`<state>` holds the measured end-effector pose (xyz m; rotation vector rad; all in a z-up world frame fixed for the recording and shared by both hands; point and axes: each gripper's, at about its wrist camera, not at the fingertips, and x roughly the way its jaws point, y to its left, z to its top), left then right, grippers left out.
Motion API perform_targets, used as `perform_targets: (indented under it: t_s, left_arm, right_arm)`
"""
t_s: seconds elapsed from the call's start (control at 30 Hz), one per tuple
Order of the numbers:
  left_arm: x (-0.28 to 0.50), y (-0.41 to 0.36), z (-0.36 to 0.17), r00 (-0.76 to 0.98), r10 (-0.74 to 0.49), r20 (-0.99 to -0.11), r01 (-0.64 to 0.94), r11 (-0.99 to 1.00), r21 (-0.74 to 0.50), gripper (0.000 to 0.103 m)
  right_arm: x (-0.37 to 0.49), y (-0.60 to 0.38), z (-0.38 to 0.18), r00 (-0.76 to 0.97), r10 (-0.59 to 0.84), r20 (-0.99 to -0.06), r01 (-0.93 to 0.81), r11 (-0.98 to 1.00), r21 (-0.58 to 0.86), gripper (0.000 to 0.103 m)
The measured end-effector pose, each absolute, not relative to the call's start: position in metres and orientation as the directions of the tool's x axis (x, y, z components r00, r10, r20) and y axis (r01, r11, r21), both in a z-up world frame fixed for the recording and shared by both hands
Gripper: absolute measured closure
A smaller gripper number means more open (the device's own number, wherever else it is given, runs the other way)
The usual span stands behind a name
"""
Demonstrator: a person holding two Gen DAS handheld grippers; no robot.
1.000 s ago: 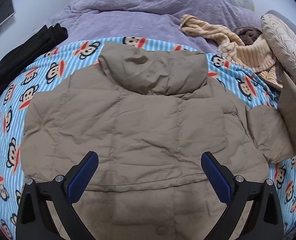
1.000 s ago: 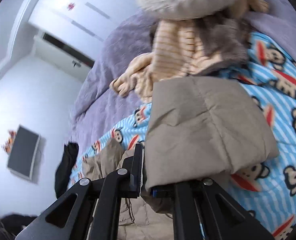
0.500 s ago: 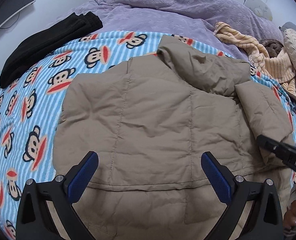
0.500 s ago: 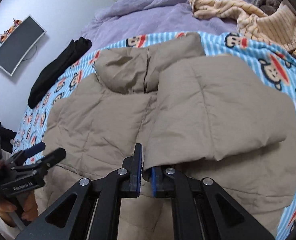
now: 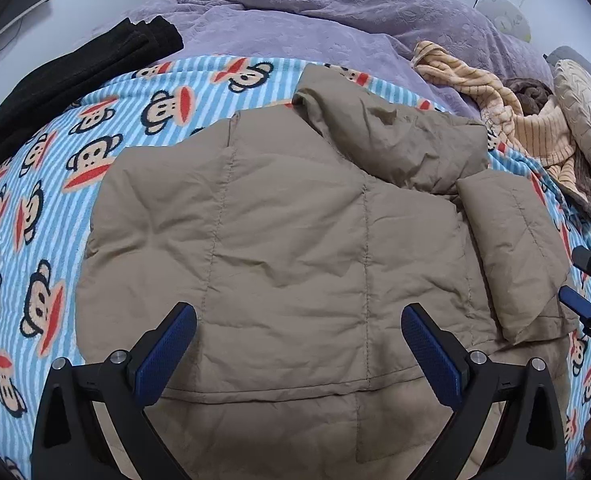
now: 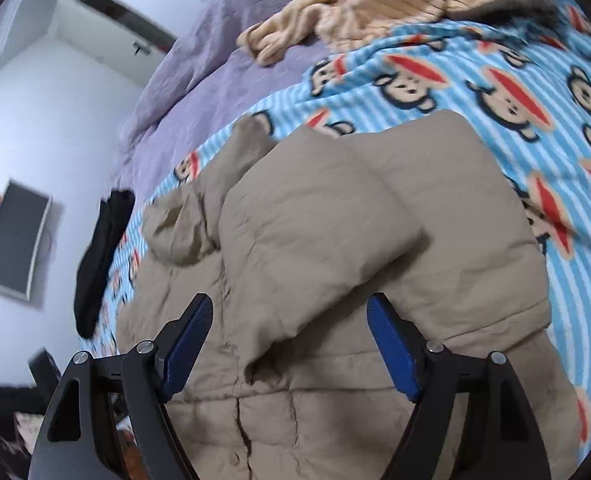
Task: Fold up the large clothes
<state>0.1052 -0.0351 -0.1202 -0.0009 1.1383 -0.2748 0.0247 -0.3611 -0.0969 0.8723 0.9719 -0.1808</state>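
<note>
Both jaws gape now (right gripper (image 6: pixel 287 344) released the sleeve (image 6: pixel 335 216)).

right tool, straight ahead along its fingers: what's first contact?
Most likely the folded-in sleeve of the tan puffer jacket. It lies between and just past the open right tool. Depth is unclear in the fisheye view, but nothing sits nearer.

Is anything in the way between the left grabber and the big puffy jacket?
No, nothing visible is. The left gripper hangs open right over the tan jacket, with only air between. The black clothes and the striped sweater lie off to the sides.
</note>
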Motion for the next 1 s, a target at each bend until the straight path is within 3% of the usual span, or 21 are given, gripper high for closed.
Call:
perform_targets:
  t_s: [0.03, 0.1, 0.17, 0.33, 0.5, 0.73, 0.77, 0.83, 0.87, 0.9, 1.0]
  left_arm:
    - [0.107, -0.031, -0.119, 0.389, -0.226, -0.893, 0.213, 0.965, -0.152, 0.0]
    - [0.11, -0.022, -0.116, 0.392, -0.242, -0.888, 0.209, 0.963, -0.17, 0.0]
    - [0.113, -0.012, -0.112, 0.4, -0.252, -0.881, 0.203, 0.962, -0.183, 0.0]
    - [0.122, 0.015, -0.112, 0.391, -0.305, -0.868, 0.163, 0.952, -0.26, 0.0]
    - [0.126, 0.033, -0.112, 0.393, -0.36, -0.846, 0.128, 0.933, -0.337, 0.0]
    - [0.129, 0.035, -0.113, 0.353, -0.453, -0.819, 0.121, 0.89, -0.44, 0.0]
    - [0.13, 0.033, -0.113, 0.344, -0.473, -0.811, 0.123, 0.879, -0.461, 0.0]
    - [0.132, 0.028, -0.113, 0.325, -0.502, -0.802, 0.132, 0.864, -0.487, 0.0]
    - [0.133, 0.023, -0.113, 0.313, -0.512, -0.8, 0.141, 0.858, -0.494, 0.0]
    - [0.135, 0.018, -0.114, 0.301, -0.521, -0.798, 0.151, 0.853, -0.5, 0.0]
    - [0.14, 0.001, -0.119, 0.265, -0.551, -0.791, 0.181, 0.834, -0.521, 0.0]
  right_arm:
    - [0.026, -0.371, -0.101, 0.588, 0.229, -0.776, 0.538, 0.606, 0.586, 0.037]
    - [0.034, -0.382, -0.106, 0.601, 0.226, -0.767, 0.569, 0.553, 0.609, 0.083]
    - [0.048, -0.375, -0.097, 0.605, 0.221, -0.765, 0.532, 0.602, 0.595, 0.091]
    - [0.089, -0.295, -0.06, 0.588, 0.24, -0.772, 0.26, 0.848, 0.462, 0.091]
    - [0.101, -0.205, -0.07, 0.49, 0.291, -0.822, 0.019, 0.939, 0.344, 0.091]
    - [0.095, -0.16, -0.114, 0.283, 0.305, -0.909, -0.055, 0.952, 0.302, 0.09]
    - [0.091, -0.166, -0.114, 0.28, 0.31, -0.909, -0.042, 0.95, 0.311, 0.085]
    - [0.079, -0.186, -0.11, 0.29, 0.331, -0.898, 0.009, 0.937, 0.348, 0.066]
    - [0.072, -0.2, -0.107, 0.303, 0.33, -0.894, 0.047, 0.932, 0.36, 0.044]
    - [0.062, -0.219, -0.104, 0.326, 0.329, -0.886, 0.096, 0.921, 0.378, 0.035]
    - [0.035, -0.279, -0.102, 0.367, 0.34, -0.866, 0.259, 0.857, 0.446, 0.035]
